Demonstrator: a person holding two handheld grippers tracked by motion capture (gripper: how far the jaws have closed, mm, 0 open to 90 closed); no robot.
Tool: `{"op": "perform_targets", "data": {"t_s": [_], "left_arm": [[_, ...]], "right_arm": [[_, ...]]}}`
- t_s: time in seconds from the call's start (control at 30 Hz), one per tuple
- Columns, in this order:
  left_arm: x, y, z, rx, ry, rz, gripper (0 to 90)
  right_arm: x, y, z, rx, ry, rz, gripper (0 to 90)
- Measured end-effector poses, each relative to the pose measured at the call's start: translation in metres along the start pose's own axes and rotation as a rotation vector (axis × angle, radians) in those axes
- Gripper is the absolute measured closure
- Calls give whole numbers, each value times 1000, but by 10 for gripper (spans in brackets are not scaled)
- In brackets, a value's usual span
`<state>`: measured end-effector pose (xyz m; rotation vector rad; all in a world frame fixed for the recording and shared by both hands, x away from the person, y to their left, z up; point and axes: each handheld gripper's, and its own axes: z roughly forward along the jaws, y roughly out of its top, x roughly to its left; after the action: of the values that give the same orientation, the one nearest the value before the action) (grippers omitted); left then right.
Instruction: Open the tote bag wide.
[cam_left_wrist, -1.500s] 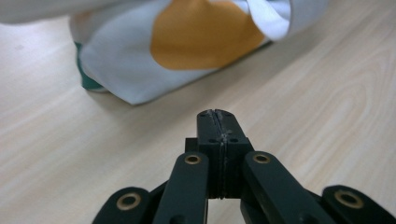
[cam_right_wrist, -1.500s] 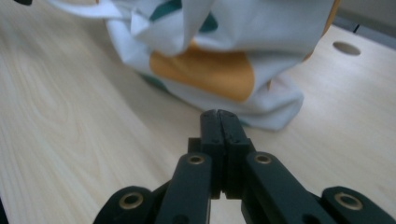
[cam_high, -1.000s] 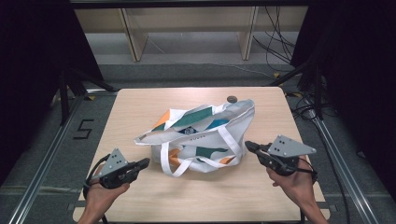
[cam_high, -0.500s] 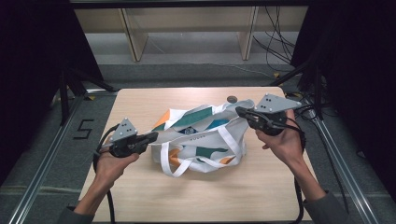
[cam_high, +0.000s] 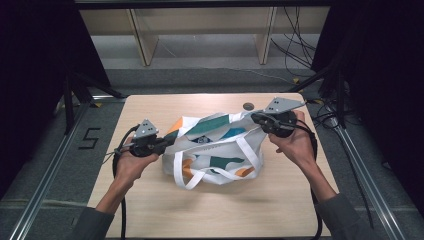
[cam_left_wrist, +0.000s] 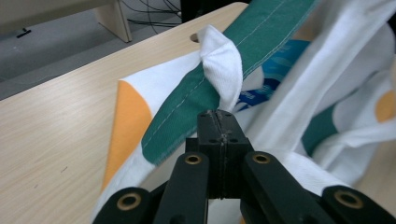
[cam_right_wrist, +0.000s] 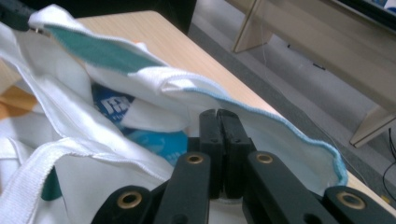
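My left gripper (cam_high: 167, 141) and right gripper (cam_high: 256, 118), each clamped on the tote bag (cam_high: 215, 150), pinch opposite ends of its rim, the bag stretching lengthwise between them.

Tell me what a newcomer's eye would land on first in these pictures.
First, the white tote bag with green, orange and blue patches, lying crumpled in the middle of the wooden table. Next, the left gripper at the bag's left edge and the right gripper at its upper right corner, both with jaws closed at the cloth. Behind the bag sits a small dark round thing on the table's far edge.
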<state>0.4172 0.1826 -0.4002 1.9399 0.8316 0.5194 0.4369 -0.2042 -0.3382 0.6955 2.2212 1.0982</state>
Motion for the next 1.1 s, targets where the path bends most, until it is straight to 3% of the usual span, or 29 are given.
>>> {"op": "perform_targets", "data": {"t_s": [0.17, 0.2, 0.23, 0.27, 0.4, 0.53, 0.57, 0.63, 0.73, 0.87, 1.0, 1.03, 1.1], "left_arm": [[13, -4, 21, 28, 41, -43, 893], [18, -4, 27, 40, 47, -36, 893], [19, -5, 29, 73, 48, -53, 893], [21, -5, 35, 62, 47, -77, 893], [34, -9, 51, 108, 62, -92, 894], [39, -16, 66, 155, 74, -97, 894], [41, -18, 68, 173, 68, -82, 894], [43, -20, 70, 183, 65, -121, 894], [47, -23, 71, 241, 79, -78, 895], [51, -28, 75, 251, 65, -117, 895], [45, -23, 70, 261, 86, -78, 891], [44, -21, 67, 256, 85, -68, 879], [39, -15, 61, 223, 72, -54, 869]], "right_arm": [[-7, -16, 10, 53, -16, 9, 898], [-9, -21, 13, 67, -9, 17, 900], [-11, -27, 16, 90, -1, 29, 900], [-11, -31, 19, 95, -3, 45, 900], [-10, -54, 33, 168, 2, 57, 900], [-9, -72, 46, 189, 22, 98, 900], [-10, -75, 49, 191, 26, 106, 900], [-9, -82, 56, 217, 41, 122, 900], [-4, -93, 63, 241, 52, 108, 900], [6, -109, 70, 242, 58, 132, 900], [6, -103, 66, 251, 44, 132, 900], [4, -98, 63, 242, 36, 107, 900], [0, -86, 55, 200, 28, 110, 896]]}}
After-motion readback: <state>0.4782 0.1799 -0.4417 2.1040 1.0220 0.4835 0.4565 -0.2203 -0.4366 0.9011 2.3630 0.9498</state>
